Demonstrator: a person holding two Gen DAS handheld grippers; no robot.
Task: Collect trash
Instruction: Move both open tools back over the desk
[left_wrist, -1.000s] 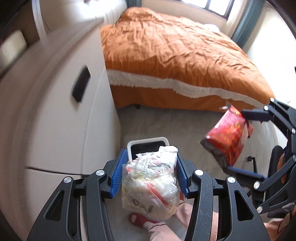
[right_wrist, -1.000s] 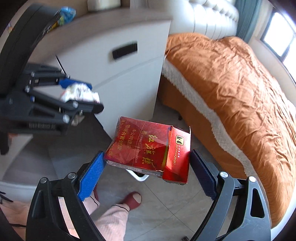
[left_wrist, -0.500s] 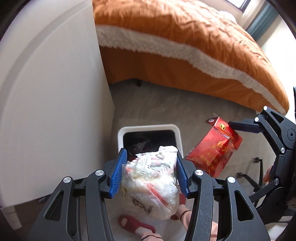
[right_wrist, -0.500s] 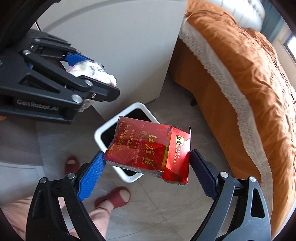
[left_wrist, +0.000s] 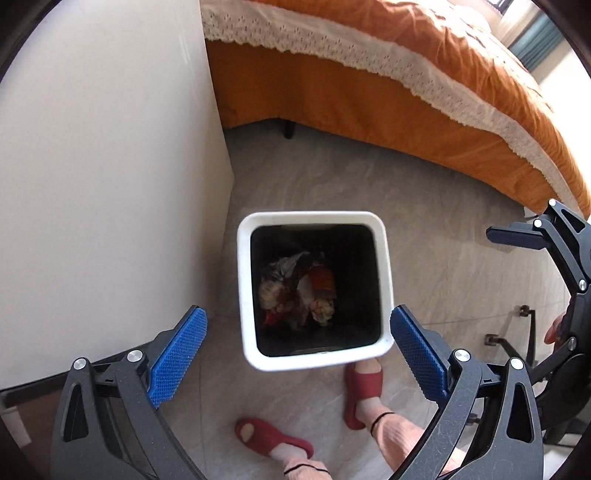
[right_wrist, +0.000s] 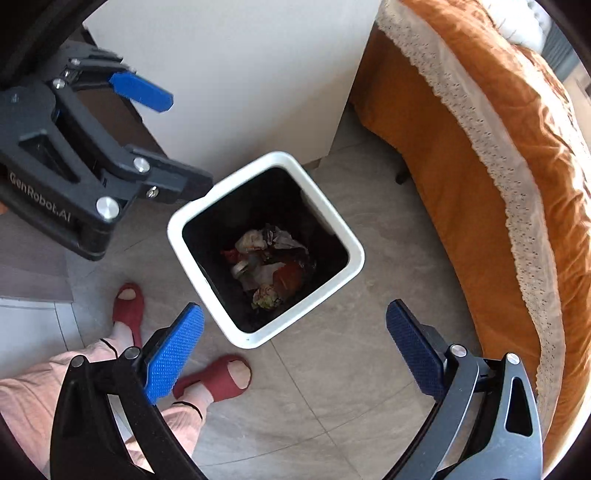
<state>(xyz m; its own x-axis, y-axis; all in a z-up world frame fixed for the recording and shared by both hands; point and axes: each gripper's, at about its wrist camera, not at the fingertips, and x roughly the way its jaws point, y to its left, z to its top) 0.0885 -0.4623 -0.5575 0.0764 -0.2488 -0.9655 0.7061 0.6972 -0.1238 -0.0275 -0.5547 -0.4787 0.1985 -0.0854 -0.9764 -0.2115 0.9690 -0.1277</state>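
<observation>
At centre of both frames, over the white bin (left_wrist: 314, 354), left gripper (left_wrist: 295, 354) and right gripper (right_wrist: 291, 350) both spread wide and empty. Probably just past a drop; next calls for lifting away toward more litter, none visible on the floor here. Deep in the bin's black liner, trash (right_wrist: 269, 266): crumpled wrappers, something red, mixed scraps.
</observation>
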